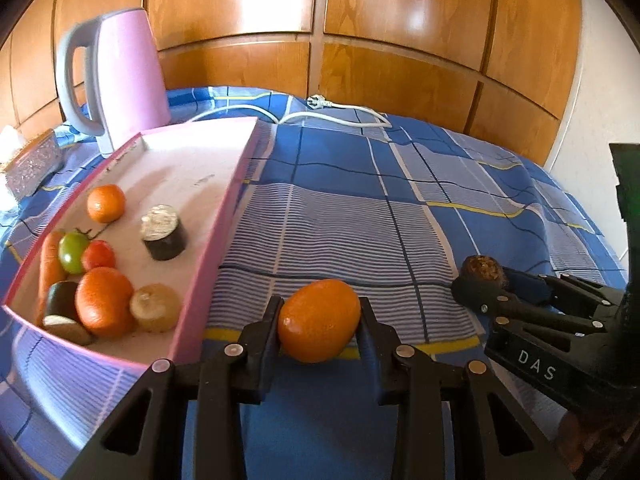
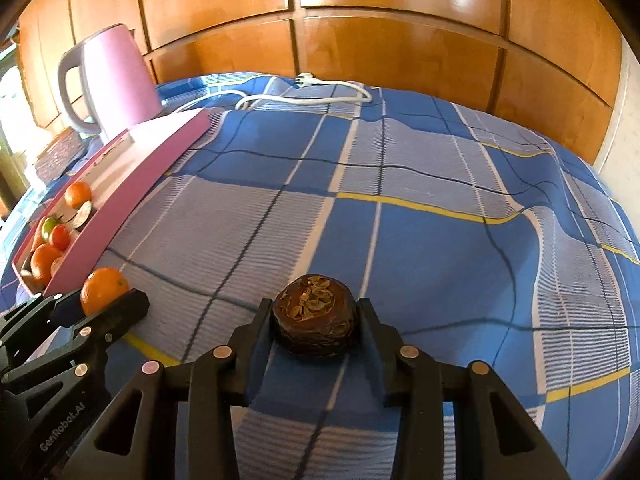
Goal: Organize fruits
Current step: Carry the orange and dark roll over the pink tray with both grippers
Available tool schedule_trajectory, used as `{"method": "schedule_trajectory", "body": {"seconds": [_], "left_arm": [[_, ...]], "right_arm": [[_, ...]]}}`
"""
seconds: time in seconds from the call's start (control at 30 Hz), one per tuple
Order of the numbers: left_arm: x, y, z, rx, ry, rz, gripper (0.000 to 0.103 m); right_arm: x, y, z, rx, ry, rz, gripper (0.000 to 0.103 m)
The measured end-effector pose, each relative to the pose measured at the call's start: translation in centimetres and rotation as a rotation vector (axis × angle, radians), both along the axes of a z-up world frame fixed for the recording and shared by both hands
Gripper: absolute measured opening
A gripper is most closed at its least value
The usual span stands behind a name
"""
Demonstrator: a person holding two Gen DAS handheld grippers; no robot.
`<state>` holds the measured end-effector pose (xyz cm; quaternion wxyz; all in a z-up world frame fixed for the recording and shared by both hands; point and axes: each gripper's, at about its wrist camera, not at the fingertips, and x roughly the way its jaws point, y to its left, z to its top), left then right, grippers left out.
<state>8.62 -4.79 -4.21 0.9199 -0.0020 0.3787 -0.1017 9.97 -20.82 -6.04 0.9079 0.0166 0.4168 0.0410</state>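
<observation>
My left gripper [image 1: 320, 320] is shut on an orange [image 1: 319, 320], held just right of the pink tray [image 1: 224, 216]. Inside the tray lie two more oranges [image 1: 105, 307], a carrot [image 1: 49, 268], a green tomato [image 1: 73, 251], a red tomato [image 1: 99, 255], a pale round fruit [image 1: 155, 307] and dark eggplant pieces [image 1: 164, 232]. My right gripper [image 2: 314, 326] is shut on a dark brown round fruit [image 2: 314, 326] above the blue checked cloth. The right gripper [image 1: 476, 280] also shows at the right of the left wrist view, and the left gripper [image 2: 102, 298] with its orange [image 2: 103, 289] shows at the lower left of the right wrist view.
A pink kettle [image 1: 120, 72] stands behind the tray. A white power cord [image 1: 344, 114] lies on the blue checked cloth [image 1: 360, 208] at the back. A sparkly box [image 1: 34, 164] sits at the far left. Wooden panels [image 1: 360, 20] close off the back.
</observation>
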Motion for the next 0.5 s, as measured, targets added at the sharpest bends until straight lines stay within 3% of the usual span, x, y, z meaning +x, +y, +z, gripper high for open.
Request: {"method": "schedule_trajectory", "body": {"seconds": [0.5], "left_arm": [[-2.4, 3.5, 2.8, -0.048, -0.047, 0.077, 0.035]], "right_arm": [[-3.2, 2.1, 0.3, 0.057, -0.012, 0.047, 0.041]]}}
